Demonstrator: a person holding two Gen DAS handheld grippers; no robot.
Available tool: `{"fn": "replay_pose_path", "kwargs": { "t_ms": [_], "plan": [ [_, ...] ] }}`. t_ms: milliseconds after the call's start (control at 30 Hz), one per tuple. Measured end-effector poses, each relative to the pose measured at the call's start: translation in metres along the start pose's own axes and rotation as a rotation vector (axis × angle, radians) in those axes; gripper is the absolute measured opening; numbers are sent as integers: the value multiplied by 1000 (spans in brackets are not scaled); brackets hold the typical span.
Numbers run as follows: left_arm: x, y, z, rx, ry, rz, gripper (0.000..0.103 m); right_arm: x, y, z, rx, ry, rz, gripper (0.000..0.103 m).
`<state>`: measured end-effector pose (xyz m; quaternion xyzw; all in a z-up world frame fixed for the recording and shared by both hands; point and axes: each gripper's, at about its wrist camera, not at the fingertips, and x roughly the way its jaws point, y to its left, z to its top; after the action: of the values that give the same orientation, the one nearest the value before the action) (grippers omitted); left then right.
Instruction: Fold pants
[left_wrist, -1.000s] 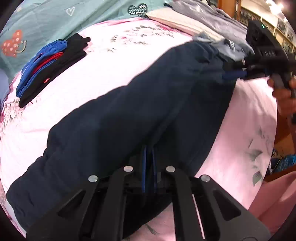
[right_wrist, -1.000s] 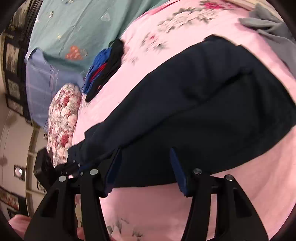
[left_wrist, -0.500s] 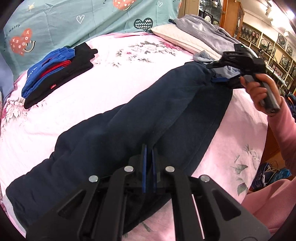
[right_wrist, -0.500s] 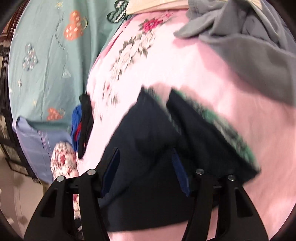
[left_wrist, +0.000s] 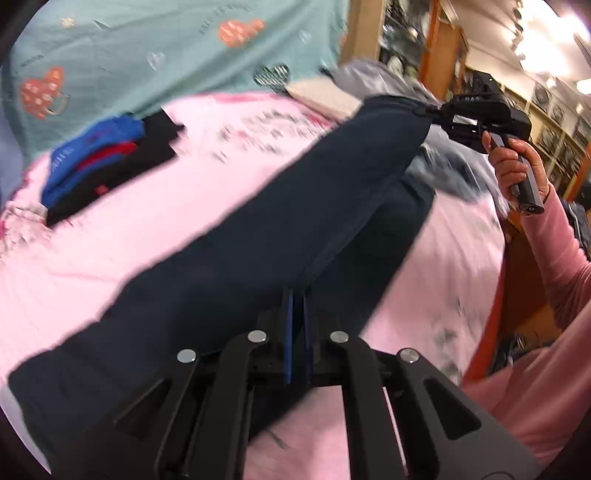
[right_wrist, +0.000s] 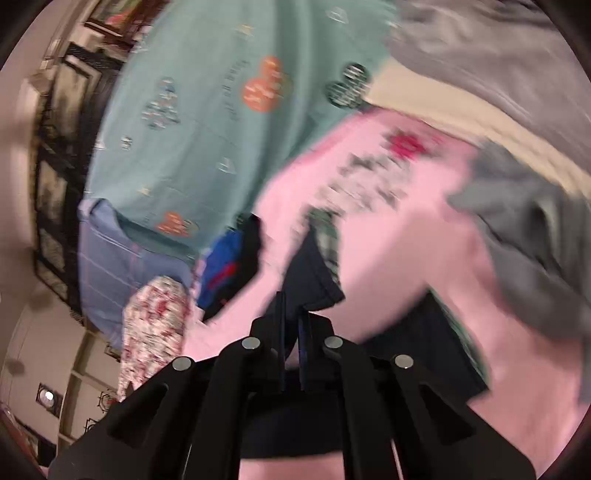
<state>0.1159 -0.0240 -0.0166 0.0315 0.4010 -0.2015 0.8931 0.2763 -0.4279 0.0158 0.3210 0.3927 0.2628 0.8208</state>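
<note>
Dark navy pants (left_wrist: 280, 229) stretch across the pink floral bed sheet (left_wrist: 177, 206). My left gripper (left_wrist: 297, 299) is shut on the pants' near edge at mid length. My right gripper (right_wrist: 291, 314) is shut on the waistband corner (right_wrist: 310, 273) and holds it up off the bed; it also shows in the left wrist view (left_wrist: 424, 110), at the far right end of the lifted pants. Part of the pants hangs below the right gripper (right_wrist: 424, 354).
A folded stack of blue, red and black clothes (left_wrist: 107, 158) lies at the bed's far left. Grey garments (right_wrist: 524, 221) and a cream pillow (left_wrist: 321, 99) lie at the far right. A teal patterned cover (left_wrist: 147, 55) spans the back.
The right gripper was open; it has shut on the waistband and lifted it off the bed. The left gripper has stayed shut on the pants and risen a little.
</note>
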Motion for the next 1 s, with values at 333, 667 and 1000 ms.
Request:
{"fn": "replay_pose_path", "kwargs": {
  "t_ms": [333,667,1000],
  "plan": [
    [30,-7,-21,28,104,-40,5,28,-69,-36,135,119,-219,5],
    [32,-20,-36,75,99,4,9,25,-93,-46,166,137,-245,3],
    [-28,-23,-32,154,10,26,81,-39,-55,-47,88,20,-396,51]
  ]
}}
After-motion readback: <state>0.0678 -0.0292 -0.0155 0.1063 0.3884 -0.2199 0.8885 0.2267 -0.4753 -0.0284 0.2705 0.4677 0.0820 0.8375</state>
